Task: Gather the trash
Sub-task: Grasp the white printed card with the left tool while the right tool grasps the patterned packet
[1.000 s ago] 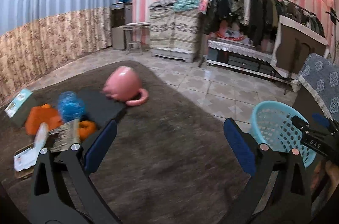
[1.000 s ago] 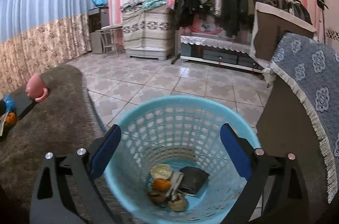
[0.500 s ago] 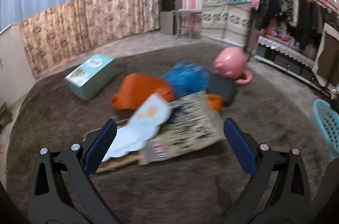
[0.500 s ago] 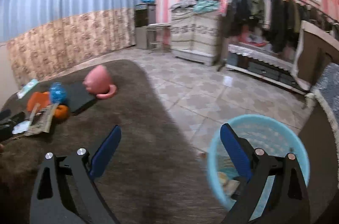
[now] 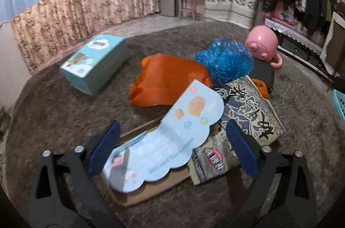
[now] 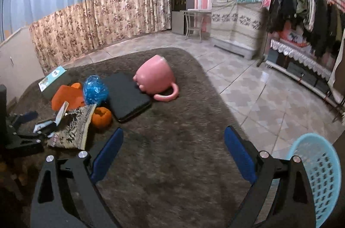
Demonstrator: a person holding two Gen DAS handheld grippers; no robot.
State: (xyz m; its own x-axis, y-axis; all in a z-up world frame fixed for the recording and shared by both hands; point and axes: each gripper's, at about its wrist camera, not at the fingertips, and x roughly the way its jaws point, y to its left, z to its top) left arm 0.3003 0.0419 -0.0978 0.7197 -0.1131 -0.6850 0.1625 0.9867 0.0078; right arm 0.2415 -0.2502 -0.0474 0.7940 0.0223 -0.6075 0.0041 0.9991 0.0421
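A pile of trash lies on the brown rug [image 5: 54, 102]: a light blue cloud-shaped card [image 5: 172, 137], a patterned wrapper [image 5: 250, 111], an orange bag [image 5: 168, 81], a crumpled blue bag [image 5: 226, 59] and an orange peel [image 6: 101, 116]. My left gripper [image 5: 172, 150] is open, its fingers on either side of the card, holding nothing. It also shows in the right wrist view [image 6: 28, 126]. My right gripper [image 6: 172, 152] is open and empty over bare rug. The light blue basket [image 6: 319, 171] stands at the rug's right.
A teal box [image 5: 94, 64], a pink mug on its side [image 6: 157, 76] and a black flat case [image 6: 127, 96] lie on the rug. A flat brown board [image 5: 151, 187] lies under the card. Tiled floor, a clothes rack and covered furniture stand beyond.
My left gripper swung left from the basket side and came down close over the card. My right gripper left the basket and turned toward the rug and the trash pile.
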